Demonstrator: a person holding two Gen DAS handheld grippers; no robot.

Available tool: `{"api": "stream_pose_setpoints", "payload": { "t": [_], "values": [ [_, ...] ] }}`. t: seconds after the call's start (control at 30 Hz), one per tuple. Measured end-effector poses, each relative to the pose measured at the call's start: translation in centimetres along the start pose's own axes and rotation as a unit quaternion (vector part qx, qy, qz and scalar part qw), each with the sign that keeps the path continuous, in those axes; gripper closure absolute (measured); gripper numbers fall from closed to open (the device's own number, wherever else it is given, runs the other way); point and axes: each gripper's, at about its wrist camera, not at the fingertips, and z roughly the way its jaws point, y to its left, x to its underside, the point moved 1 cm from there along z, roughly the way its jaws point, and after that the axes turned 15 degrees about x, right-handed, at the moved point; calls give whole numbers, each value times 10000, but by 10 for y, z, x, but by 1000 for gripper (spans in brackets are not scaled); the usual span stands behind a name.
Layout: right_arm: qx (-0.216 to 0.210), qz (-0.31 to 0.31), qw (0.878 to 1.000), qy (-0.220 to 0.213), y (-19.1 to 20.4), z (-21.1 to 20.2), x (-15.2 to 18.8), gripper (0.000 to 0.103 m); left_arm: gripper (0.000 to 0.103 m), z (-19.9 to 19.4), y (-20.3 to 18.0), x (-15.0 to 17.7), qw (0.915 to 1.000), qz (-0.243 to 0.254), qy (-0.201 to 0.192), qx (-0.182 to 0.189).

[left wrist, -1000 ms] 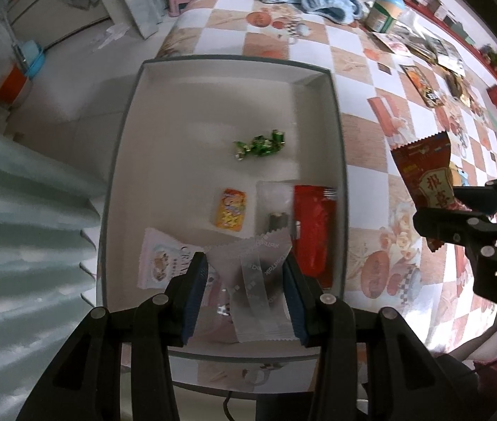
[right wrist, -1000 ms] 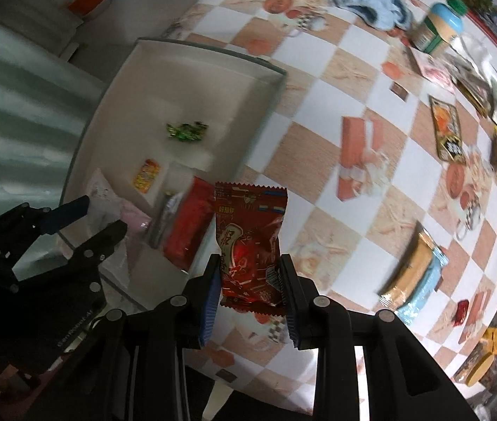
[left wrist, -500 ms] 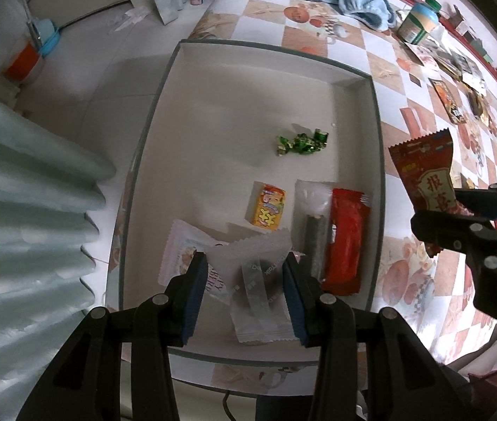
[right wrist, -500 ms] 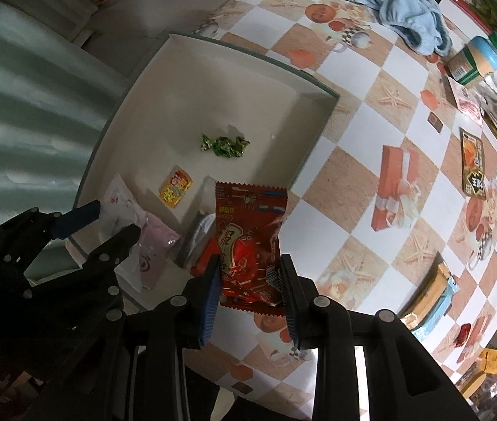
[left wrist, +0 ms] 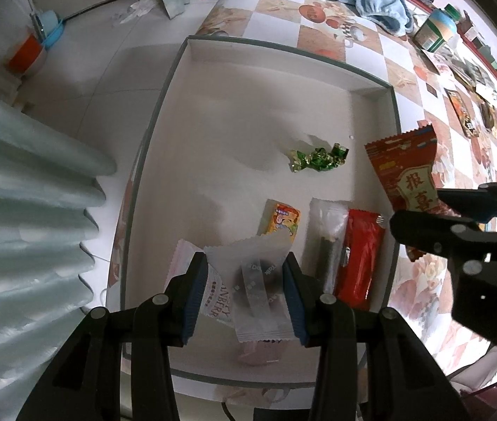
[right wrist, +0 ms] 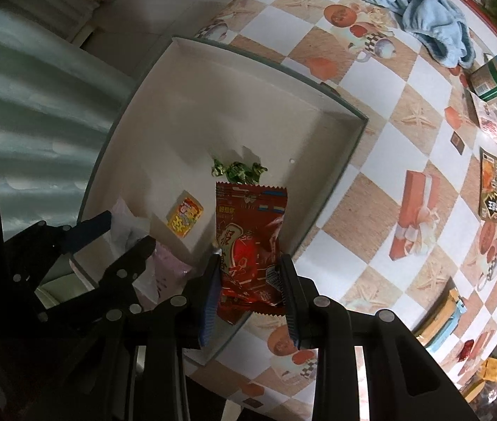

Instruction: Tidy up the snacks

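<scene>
Both tools have come nearer over the white tray since the earlier frame. My left tool pinches one translucent packet, my right tool pinches one red packet. Inside the tray lie one green candy, one yellow packet and one red bar, beyond the left tool.

The right gripper clamps a red snack packet above the edge of a white tray on a checkered tablecloth, where green candy and a yellow sachet lie.
</scene>
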Motion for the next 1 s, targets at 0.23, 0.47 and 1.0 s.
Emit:
{"api": "stream_pose_setpoints", "payload": {
  "t": [0.23,0.47,1.0],
  "values": [
    [-56,-2,10000,74,4,8,-11,69,57,9,2,-3,9999,-9,109,-28],
    [-83,40,9999,134,11,16,-23,69,56,12,4,-5,9999,21,122,-46],
    [-29,371,9992,133,-16,17,-18,5,24,7,-6,0,9996,188,34,-227]
  ]
}}
